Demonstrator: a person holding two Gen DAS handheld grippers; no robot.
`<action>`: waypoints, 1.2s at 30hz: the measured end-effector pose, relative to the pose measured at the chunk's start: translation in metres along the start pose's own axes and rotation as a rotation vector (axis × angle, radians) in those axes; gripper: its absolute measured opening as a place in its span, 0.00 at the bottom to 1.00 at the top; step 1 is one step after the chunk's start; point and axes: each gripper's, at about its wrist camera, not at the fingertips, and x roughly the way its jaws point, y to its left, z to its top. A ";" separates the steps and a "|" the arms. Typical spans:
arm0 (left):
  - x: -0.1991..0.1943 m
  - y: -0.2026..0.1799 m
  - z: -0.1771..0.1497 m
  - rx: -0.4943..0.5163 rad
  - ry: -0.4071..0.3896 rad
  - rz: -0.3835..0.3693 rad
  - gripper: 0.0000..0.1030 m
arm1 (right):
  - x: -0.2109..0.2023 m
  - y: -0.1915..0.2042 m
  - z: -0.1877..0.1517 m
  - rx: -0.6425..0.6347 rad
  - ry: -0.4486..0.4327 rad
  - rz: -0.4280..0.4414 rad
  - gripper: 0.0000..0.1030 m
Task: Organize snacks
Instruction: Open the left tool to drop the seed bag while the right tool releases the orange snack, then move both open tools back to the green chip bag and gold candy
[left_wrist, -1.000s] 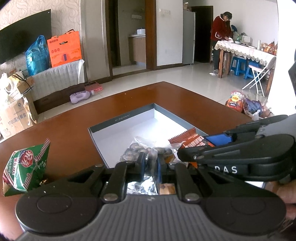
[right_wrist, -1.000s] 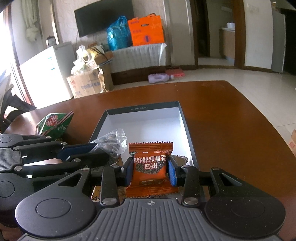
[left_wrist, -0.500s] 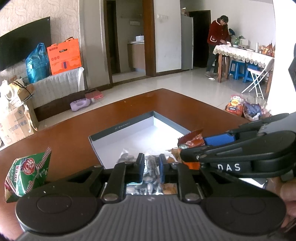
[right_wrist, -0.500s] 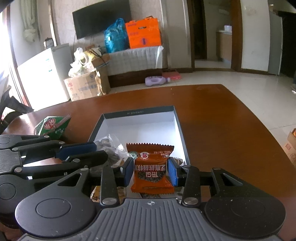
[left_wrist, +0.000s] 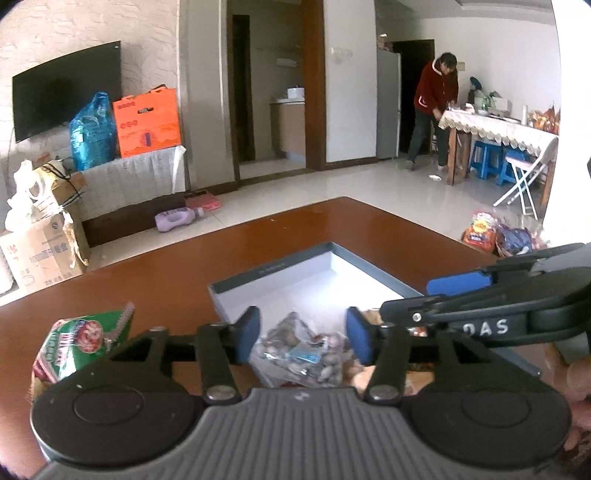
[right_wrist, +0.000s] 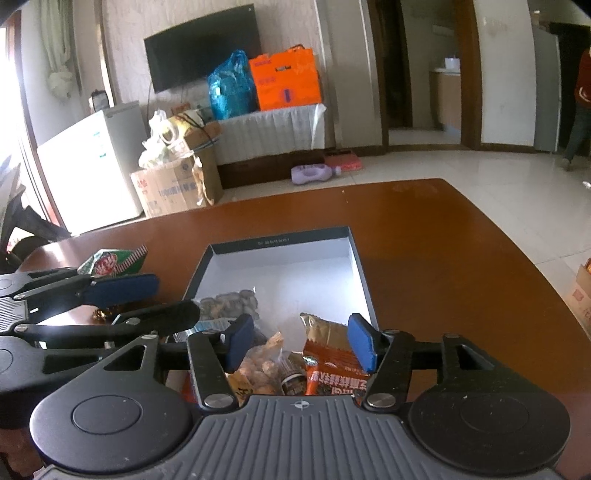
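Observation:
A shallow grey box (right_wrist: 354, 258) with a white floor sits on the brown table (right_wrist: 443, 229); it also shows in the left wrist view (left_wrist: 273, 269). My left gripper (left_wrist: 303, 334) is open above a clear bag of dark snacks (left_wrist: 303, 354) lying at the box's near end. My right gripper (right_wrist: 301, 341) is open above an orange packet (right_wrist: 332, 373) and a clear bag of brown snacks (right_wrist: 258, 369) in the box. A green snack bag (left_wrist: 81, 343) lies on the table left of the box, and it shows in the right wrist view (right_wrist: 114, 260).
The far half of the box holds nothing. The table edge curves round behind the box. Beyond it are a cardboard carton (right_wrist: 173, 188), a white fridge (right_wrist: 92, 166), a purple bottle (left_wrist: 177, 218) on the floor and a person (left_wrist: 436, 107) at a far table.
Both grippers have opened and let go: the clear bag and the orange packet now lie in the box. Both grippers have risen and drawn back a little.

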 end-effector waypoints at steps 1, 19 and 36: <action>-0.002 0.003 0.000 -0.002 -0.004 0.007 0.58 | -0.001 0.000 0.000 0.001 -0.006 0.003 0.57; -0.045 0.054 -0.008 -0.010 -0.022 0.158 0.74 | -0.001 0.041 0.009 -0.004 -0.040 0.083 0.68; -0.092 0.121 -0.044 -0.013 0.027 0.276 0.74 | 0.009 0.091 0.017 -0.013 -0.039 0.163 0.74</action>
